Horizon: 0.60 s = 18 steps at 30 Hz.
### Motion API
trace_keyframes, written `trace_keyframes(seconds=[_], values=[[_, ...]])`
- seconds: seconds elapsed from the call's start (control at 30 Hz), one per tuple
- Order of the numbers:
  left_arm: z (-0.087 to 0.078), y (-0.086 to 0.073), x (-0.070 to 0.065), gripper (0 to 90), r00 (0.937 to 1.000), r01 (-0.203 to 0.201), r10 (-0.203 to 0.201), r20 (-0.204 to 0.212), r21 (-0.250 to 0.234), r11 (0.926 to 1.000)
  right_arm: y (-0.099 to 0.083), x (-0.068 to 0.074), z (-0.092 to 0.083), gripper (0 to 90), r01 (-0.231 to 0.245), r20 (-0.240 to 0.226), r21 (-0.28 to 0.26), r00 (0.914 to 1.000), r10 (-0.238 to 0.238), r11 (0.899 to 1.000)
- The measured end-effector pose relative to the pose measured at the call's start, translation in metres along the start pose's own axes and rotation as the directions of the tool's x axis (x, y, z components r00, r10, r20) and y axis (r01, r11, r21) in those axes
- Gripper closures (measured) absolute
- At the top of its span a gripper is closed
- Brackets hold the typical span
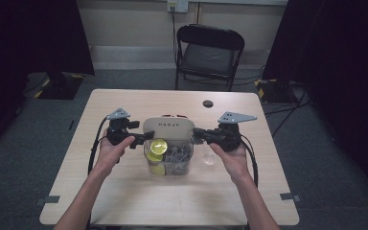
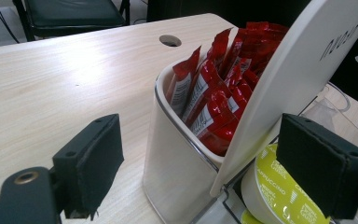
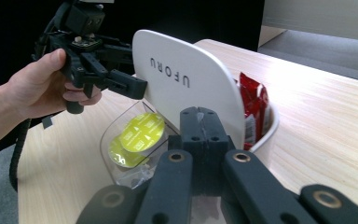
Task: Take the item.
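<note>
Lid (image 3: 186,79) of storage box (image 2: 172,172) stands betw. spread left gripper (image 2: 214,168) jaws; right gripper (image 3: 199,140), pressed together, sits opposite.

A lime-green coffee capsule (image 1: 158,145) with a foil top lies tilted inside the clear compartment (image 1: 168,160) of a storage box, at the table's centre. More green capsules (image 1: 156,167) lie beneath it, toward six o'clock. The white lid (image 1: 168,126) — marked UFORU — stands raised at twelve o'clock; behind it, red sachets (image 2: 214,98) stand upright in a white compartment (image 2: 177,168).
</note>
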<state>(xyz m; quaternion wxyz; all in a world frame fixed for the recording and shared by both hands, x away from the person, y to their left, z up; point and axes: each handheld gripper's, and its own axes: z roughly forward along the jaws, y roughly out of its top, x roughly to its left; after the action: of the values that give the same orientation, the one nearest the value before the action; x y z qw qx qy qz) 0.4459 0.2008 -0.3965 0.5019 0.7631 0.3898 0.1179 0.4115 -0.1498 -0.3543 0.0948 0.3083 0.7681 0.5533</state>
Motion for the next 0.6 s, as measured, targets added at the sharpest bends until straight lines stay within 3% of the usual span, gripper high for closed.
trace_keyframes(seconds=[0.6], values=[[-0.001,0.000,0.000,15.2,1.0000,-0.006,0.006,-0.002,-0.003,1.0000,-0.011,-0.024,-0.013,90.0,-0.037,0.078,0.009,0.9963,0.036,0.999]])
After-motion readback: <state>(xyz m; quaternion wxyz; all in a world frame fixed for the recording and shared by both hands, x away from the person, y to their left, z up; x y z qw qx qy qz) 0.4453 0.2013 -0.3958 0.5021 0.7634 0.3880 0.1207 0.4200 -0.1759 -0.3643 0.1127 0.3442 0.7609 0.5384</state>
